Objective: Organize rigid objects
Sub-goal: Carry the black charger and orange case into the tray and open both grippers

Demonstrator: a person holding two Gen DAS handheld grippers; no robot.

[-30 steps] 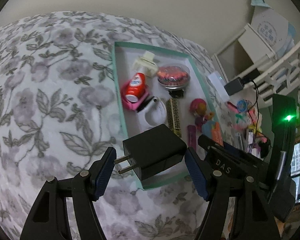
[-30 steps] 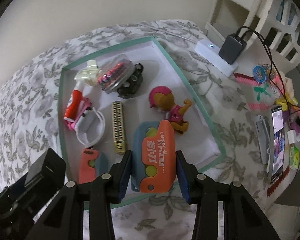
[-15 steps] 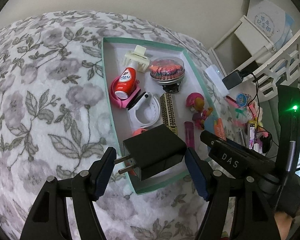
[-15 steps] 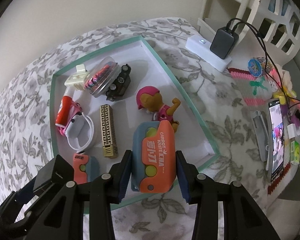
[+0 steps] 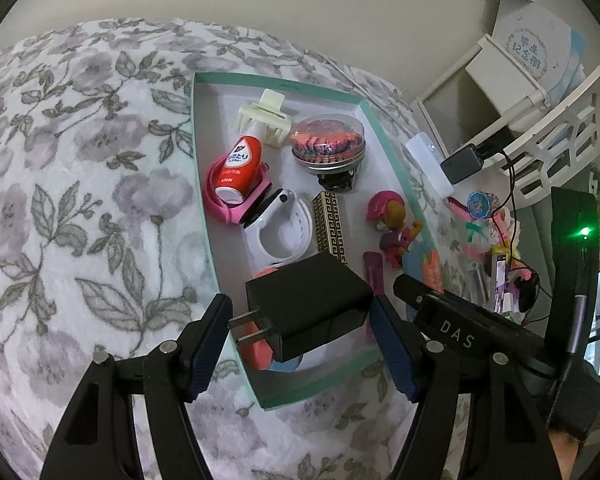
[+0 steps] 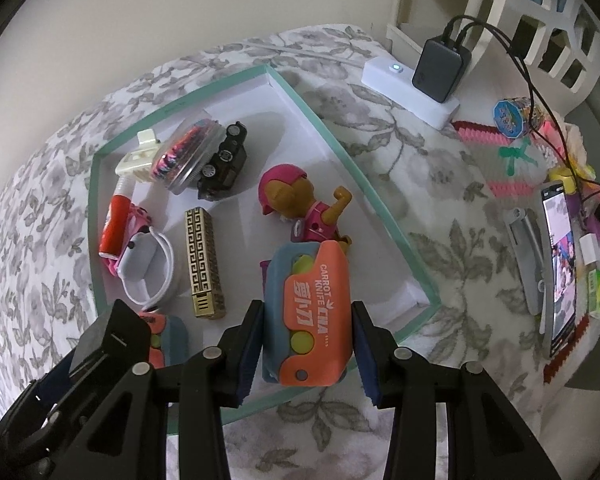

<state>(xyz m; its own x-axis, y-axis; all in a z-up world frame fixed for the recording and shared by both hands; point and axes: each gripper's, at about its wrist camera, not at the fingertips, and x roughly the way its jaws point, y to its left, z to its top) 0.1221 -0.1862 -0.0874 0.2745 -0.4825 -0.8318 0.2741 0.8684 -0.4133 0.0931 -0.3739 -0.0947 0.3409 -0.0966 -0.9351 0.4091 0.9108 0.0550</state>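
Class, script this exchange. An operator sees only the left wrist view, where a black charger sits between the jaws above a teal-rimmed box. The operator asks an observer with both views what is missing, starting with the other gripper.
Operator: What do the right jaws hold?
Observer: The right gripper is shut on an orange and blue carrot knife toy, held above the near edge of the box.
Operator: Something orange is hidden under my charger. What is it?
Observer: A smaller toy, also orange and blue, lying in the box's near corner.
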